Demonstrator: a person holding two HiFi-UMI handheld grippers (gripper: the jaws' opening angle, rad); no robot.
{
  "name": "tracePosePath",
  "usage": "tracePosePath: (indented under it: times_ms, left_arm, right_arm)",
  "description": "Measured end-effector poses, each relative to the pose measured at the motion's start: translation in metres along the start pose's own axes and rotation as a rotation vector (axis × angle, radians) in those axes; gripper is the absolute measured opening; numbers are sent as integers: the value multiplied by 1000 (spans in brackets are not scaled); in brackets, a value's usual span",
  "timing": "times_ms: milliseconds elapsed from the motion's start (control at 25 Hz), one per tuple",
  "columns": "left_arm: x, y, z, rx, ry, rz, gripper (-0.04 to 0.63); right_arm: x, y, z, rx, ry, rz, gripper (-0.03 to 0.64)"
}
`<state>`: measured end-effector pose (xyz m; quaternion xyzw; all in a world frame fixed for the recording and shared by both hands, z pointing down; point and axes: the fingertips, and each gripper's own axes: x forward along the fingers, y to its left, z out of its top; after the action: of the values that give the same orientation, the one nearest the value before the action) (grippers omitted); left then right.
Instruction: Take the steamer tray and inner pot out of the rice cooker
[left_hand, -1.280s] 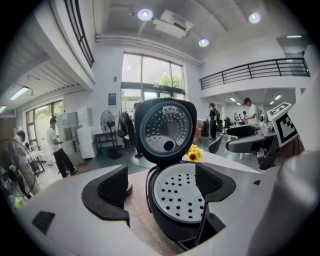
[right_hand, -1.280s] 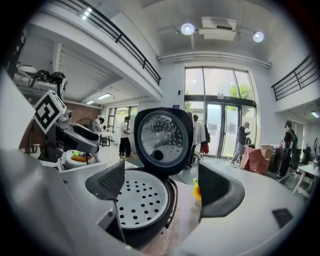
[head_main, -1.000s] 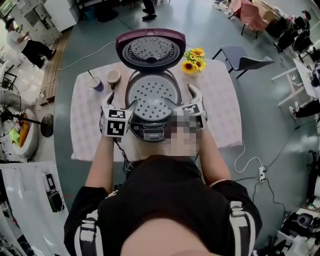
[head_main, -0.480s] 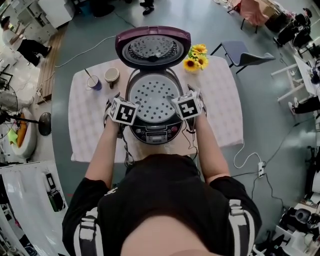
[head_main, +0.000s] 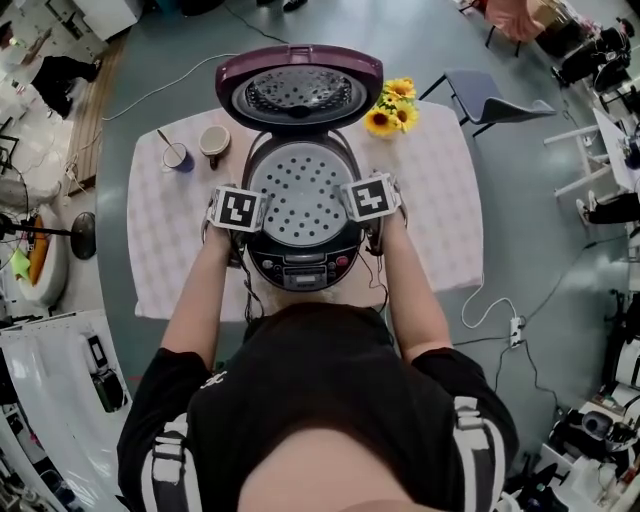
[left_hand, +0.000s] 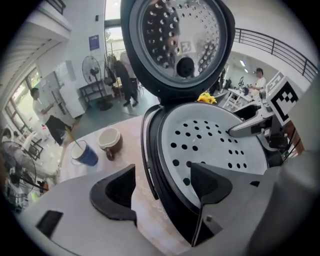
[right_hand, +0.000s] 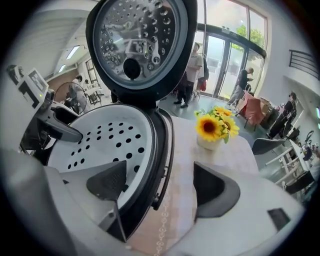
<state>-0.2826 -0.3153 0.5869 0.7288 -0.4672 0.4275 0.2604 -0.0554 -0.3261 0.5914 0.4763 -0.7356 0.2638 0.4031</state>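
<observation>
The rice cooker (head_main: 300, 262) stands open on the table, its lid (head_main: 300, 88) upright behind it. A white perforated steamer tray (head_main: 300, 192) fills its mouth and hides the inner pot. My left gripper (head_main: 243, 192) points steeply down over the cooker's left rim. In the left gripper view its jaws (left_hand: 162, 187) straddle the rim and the tray's edge (left_hand: 210, 145) without touching; they have just been closing a little. My right gripper (head_main: 366, 186) mirrors it on the right side. In the right gripper view its jaws (right_hand: 160, 187) stand open around the rim, one over the tray (right_hand: 110, 140).
A blue cup (head_main: 178, 157) with a stick in it and a brown mug (head_main: 214, 142) stand at the table's back left. A vase of sunflowers (head_main: 392, 108) is at the back right. The patterned tablecloth (head_main: 440, 200) covers the table; a chair (head_main: 490, 105) stands beyond.
Both grippers have come down and forward from in front of the cooker to its left and right rims, tilting more steeply downward. The cooker and tray have not moved.
</observation>
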Motion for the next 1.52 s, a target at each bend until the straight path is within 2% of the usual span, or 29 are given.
tracePosePath:
  times_ms: [120, 240, 400, 480, 600, 680, 760, 880, 1000, 1200, 1360, 1520]
  left_arm:
    - [3, -10, 3, -36, -10, -64, 319]
    - [4, -13, 3, -32, -10, -81, 295]
    - [-1, -13, 4, -58, -27, -80, 276]
    - [-5, -14, 2, -56, -31, -72, 267]
    - [-12, -14, 2, -50, -38, -74, 253]
    - [-17, -17, 3, -62, -47, -90, 247]
    - [-24, -20, 5, -76, -57, -99, 225]
    - [-28, -21, 5, -63, -64, -75, 224]
    - [-33, -21, 6, -41, -74, -53, 207]
    - [-50, -26, 16, -33, -122, -47, 176]
    - [-62, -27, 22, -42, -160, -32, 123]
    - [-77, -32, 28, -68, -213, -33, 100]
  right_arm:
    - [3, -3, 4, 5, 0, 3, 367]
    - [1, -4, 3, -42, 48, -60, 236]
    - [-3, 1, 19, -121, 2, -84, 222]
    - [-7, 0, 16, -122, 8, -107, 218]
    - [-13, 5, 23, -137, -35, -96, 214]
    - [-17, 7, 26, -148, -55, -89, 175]
    - [-21, 6, 26, -149, -60, -100, 163]
    - [-28, 2, 21, -123, -52, -120, 146]
    - [-33, 9, 30, -138, -95, -110, 137]
    - [-46, 8, 42, -148, -168, -113, 120]
    - [-57, 11, 48, -152, -206, -98, 64]
    - [-72, 10, 53, -170, -258, -100, 61]
